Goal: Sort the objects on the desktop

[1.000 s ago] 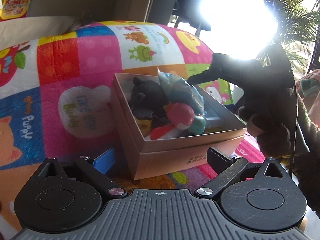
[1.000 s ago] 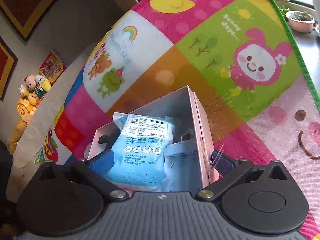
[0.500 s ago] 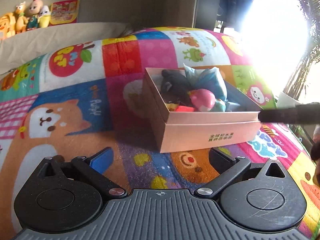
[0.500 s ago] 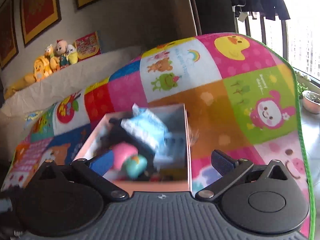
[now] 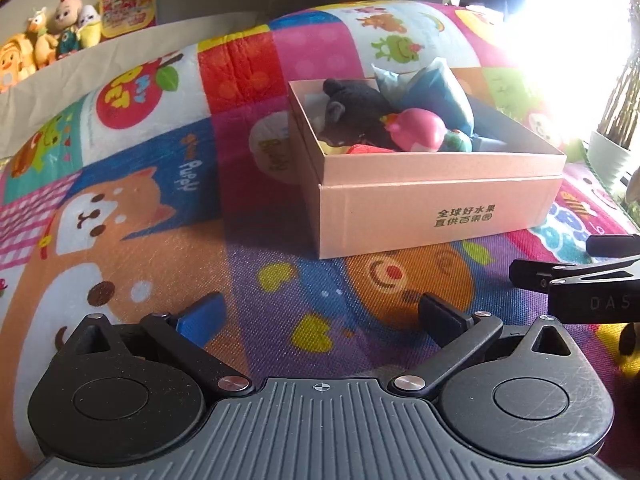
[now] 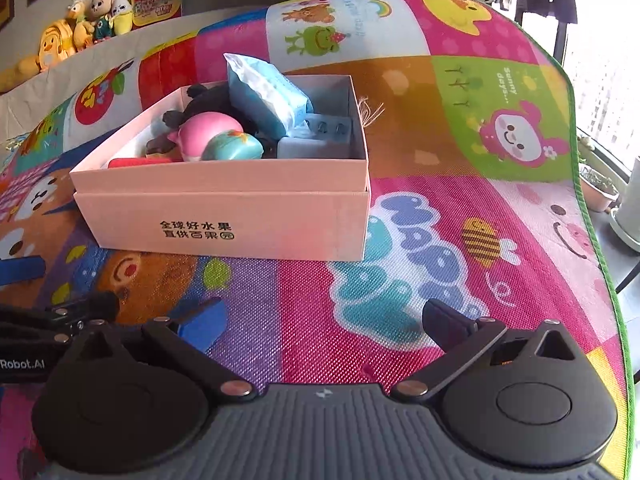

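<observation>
A pink cardboard box, printed with dark characters on its front wall, sits on the woven cartoon mat. Heaped inside the box: a glossy pink toy, a crinkly blue packet, a fuzzy dark plush. Short of the box, both the left gripper and the right gripper hover with jaws spread, empty.

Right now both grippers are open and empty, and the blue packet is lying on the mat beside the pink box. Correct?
Not quite. The blue packet sits inside the pink box, propped on the other items, as the right wrist view shows. Left gripper and right gripper are open and empty.
</observation>
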The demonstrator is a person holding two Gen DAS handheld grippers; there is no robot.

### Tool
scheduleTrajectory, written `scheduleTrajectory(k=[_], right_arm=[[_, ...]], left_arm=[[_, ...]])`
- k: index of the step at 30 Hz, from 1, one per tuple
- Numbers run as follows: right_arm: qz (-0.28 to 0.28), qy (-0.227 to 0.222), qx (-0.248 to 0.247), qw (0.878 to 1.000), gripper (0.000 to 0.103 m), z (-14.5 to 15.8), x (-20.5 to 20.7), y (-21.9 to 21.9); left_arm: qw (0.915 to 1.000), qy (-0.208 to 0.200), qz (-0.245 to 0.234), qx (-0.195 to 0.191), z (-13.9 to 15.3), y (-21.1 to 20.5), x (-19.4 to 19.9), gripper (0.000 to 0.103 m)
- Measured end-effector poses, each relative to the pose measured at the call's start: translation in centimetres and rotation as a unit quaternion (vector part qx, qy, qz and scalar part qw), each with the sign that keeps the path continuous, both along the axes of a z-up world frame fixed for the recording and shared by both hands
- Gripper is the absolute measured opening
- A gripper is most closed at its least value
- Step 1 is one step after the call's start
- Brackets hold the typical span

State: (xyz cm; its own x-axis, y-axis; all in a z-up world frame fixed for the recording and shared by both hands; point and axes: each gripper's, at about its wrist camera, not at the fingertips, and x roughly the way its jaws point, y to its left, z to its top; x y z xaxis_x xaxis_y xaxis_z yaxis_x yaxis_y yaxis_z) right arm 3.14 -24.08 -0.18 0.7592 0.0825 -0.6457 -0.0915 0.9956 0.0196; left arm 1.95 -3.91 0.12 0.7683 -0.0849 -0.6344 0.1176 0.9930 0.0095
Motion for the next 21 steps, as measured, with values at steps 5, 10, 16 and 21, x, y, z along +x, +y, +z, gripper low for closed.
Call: scheduleTrajectory(k=[5, 10, 16, 21], right_arm=[[-0.004, -0.007, -0.005, 1.0, 0.103, -0.02, -0.25, 0.25], [-0.005, -0.006, -0.005, 1.0, 0.103, -0.01, -0.09, 0.49], [-0.005, -0.006, -0.006, 1.0, 0.103, -0.03, -0.12, 0.44], [-0.005, -0.006, -0.006, 1.0, 0.103, 0.0, -0.1, 0.4]], left_arm=[[1.0, 0.0, 0.0, 0.001, 0.01, -0.03, -0.02, 0.103], [1.0, 0.001, 0.0, 0.002, 0.01, -0.05, -0.05, 0.103], [1.0, 0.001, 0.0, 0.002, 0.02, 0.03, -0.01, 0.103], [1.0, 0.001, 0.0, 0.002, 0.04, -0.08, -0.01, 0.103]])
